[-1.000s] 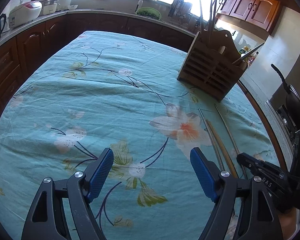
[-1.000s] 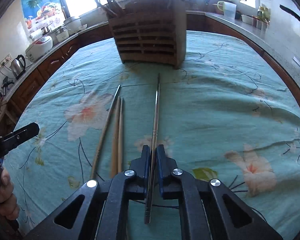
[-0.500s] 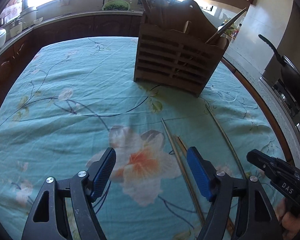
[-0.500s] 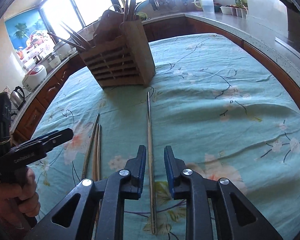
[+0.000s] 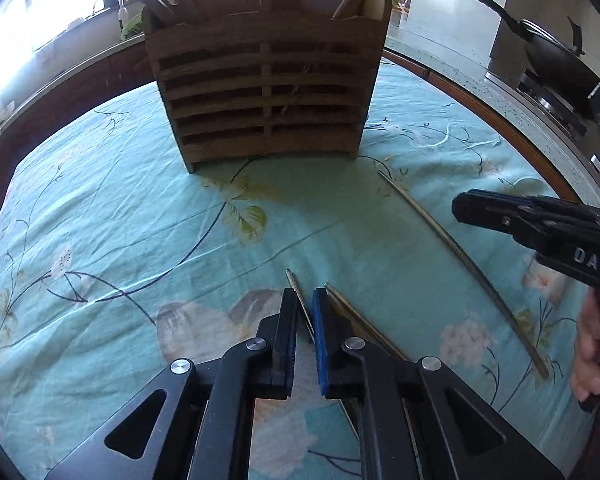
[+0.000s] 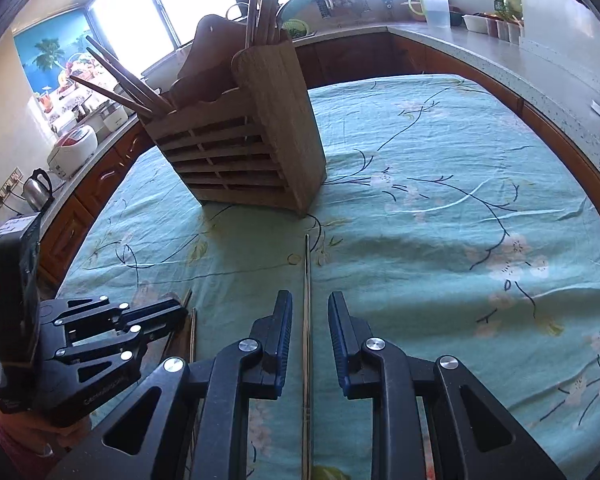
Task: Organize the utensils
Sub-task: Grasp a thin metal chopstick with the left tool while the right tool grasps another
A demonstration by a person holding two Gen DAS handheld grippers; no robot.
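A wooden slatted utensil holder (image 5: pixel 266 92) stands on the floral tablecloth, with several utensils sticking out of its top; it also shows in the right wrist view (image 6: pixel 244 152). My left gripper (image 5: pixel 305 300) is shut on a thin chopstick (image 5: pixel 293 281), low over the cloth. A second chopstick (image 5: pixel 352 314) lies just right of it. A metal chopstick (image 5: pixel 456 256) lies further right. My right gripper (image 6: pixel 309 306) is open, its fingers either side of that metal chopstick (image 6: pixel 307 280), which lies on the cloth.
The teal floral tablecloth (image 5: pixel 100 216) covers the table. Kitchen counters surround it, with a rice cooker (image 6: pixel 74 148) and kettle (image 6: pixel 38 188) at the left. A black pan (image 5: pixel 552 48) sits on the stove at the right.
My left gripper moved forward and right toward the holder and closed on a chopstick. My right gripper opened, letting go of the metal chopstick, which now lies on the cloth.
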